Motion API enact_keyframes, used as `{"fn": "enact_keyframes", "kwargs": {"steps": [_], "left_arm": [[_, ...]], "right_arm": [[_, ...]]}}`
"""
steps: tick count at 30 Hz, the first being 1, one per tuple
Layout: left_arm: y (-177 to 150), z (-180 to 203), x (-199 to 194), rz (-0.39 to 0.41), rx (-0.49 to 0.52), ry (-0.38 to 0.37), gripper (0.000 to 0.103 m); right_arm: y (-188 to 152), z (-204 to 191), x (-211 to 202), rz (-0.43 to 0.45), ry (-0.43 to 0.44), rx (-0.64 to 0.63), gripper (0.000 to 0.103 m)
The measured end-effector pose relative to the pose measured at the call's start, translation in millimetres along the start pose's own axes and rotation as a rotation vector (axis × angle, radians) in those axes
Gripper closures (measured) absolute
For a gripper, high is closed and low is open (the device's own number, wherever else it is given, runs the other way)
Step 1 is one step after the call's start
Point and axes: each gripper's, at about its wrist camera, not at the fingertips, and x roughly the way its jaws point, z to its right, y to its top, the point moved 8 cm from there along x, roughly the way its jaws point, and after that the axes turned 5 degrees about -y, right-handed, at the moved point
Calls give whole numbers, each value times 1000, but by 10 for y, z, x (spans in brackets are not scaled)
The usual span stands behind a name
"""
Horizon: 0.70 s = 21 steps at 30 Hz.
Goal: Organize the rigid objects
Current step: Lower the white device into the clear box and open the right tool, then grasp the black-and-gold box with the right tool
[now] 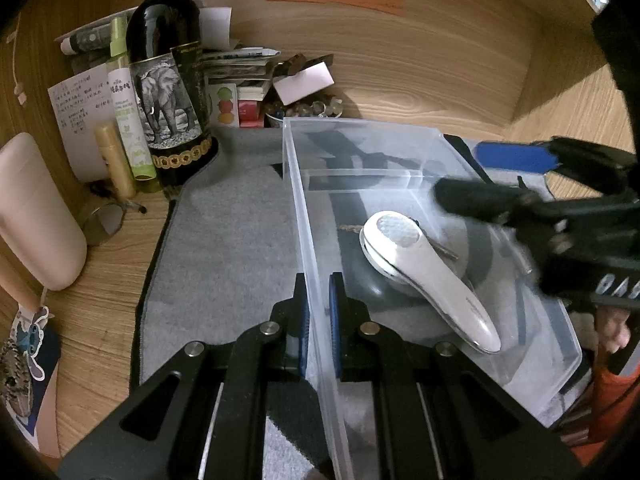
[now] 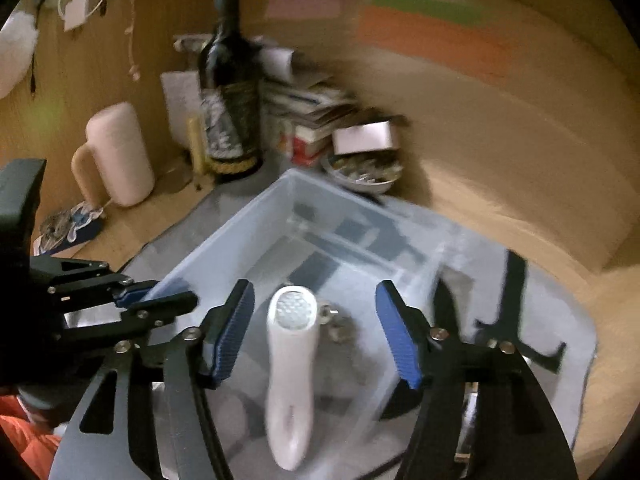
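A clear plastic bin [image 1: 304, 208] stands on a grey mat [image 1: 232, 248]. Inside it lies a white handheld device [image 1: 428, 276] with a faceted round head, over a small metal piece [image 2: 340, 326]. My left gripper [image 1: 319, 316] is shut on the bin's left wall, one pad on each side. My right gripper [image 2: 316, 336] is open above the bin, its pads on either side of the white device [image 2: 290, 364] and apart from it. The right gripper also shows in the left wrist view [image 1: 492, 180]. The left gripper shows in the right wrist view [image 2: 160, 300].
A dark wine bottle [image 1: 168, 80], a green spray bottle [image 1: 128, 108], a pink mug [image 1: 36, 216], stacked papers and boxes [image 1: 240, 80] and a bowl of small items [image 2: 362, 172] crowd the back left corner. Wooden walls close the back and right.
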Motion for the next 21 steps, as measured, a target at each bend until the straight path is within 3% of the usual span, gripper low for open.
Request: {"fn": "enact_keyframes", "kwargs": {"steps": [6,13,21], "left_arm": [[-7,-12,6,-13,-11,-2,94],[-42,4,-8,-26,1,21,94],[-54,6,15,-45,-10,43,94]], "right_arm": [[-137,497,-251,41,-113,76,31],[-663,1087,-377,-44,-249,192,25],[-1146,1343,-215,-140,-260,292,26]]}}
